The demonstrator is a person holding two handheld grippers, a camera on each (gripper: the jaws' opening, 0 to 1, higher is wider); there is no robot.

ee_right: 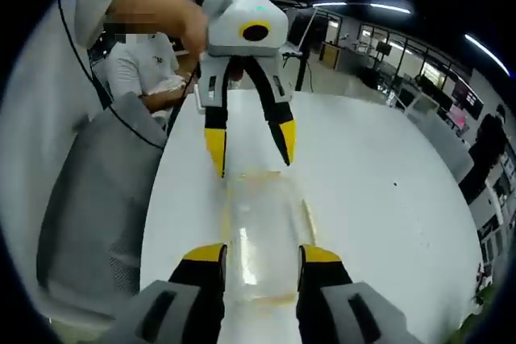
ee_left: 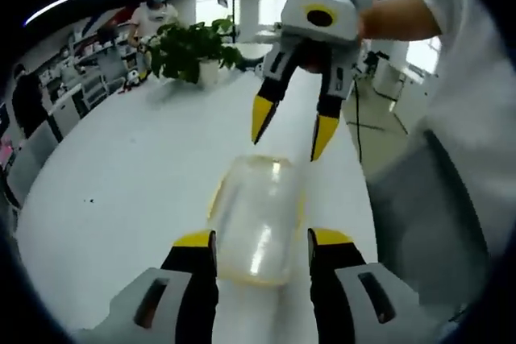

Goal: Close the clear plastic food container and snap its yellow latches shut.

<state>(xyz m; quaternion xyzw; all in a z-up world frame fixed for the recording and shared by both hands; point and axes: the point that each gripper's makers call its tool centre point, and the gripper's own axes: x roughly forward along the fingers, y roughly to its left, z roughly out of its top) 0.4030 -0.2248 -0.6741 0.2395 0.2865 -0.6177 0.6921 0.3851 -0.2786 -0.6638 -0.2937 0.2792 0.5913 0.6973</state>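
- Clear plastic food container (ee_left: 256, 219) lies on the white tabletop (ee_left: 121, 191), lengthways between the two hand-held grippers; in the right gripper view the same container (ee_right: 262, 235) sits near the tabletop's edge on the person's side, well away from the far corners.
- Its body is see-through with rounded corners and a glossy top that throws back the ceiling light; yellow trim shows along its rim, and I cannot tell whether the latches are snapped down.
- Left hand-held gripper (ee_left: 262, 239) rises from the bottom of its own view, jaws apart, one black, yellow-tipped jaw on each side of the container's near end; whether they touch it I cannot tell.
- Right hand-held gripper (ee_left: 290, 134) hangs over the container's far end, jaws apart and pointed down, their tapered yellow tips just above the lid.
- From the right gripper view, the left hand-held gripper (ee_right: 250, 155) has a white rounded housing and black jaws ending in yellow wedges, spread beside the container's far end.
- The tabletop is long, smooth and matte white with faint dark specks.
- A leafy potted plant (ee_left: 189, 50) stands near the tabletop's far edge.
- The room is an open office: strip lights (ee_right: 387, 7) overhead, shelves and desks along the walls, a person standing behind the plant, another seated beyond the tabletop.
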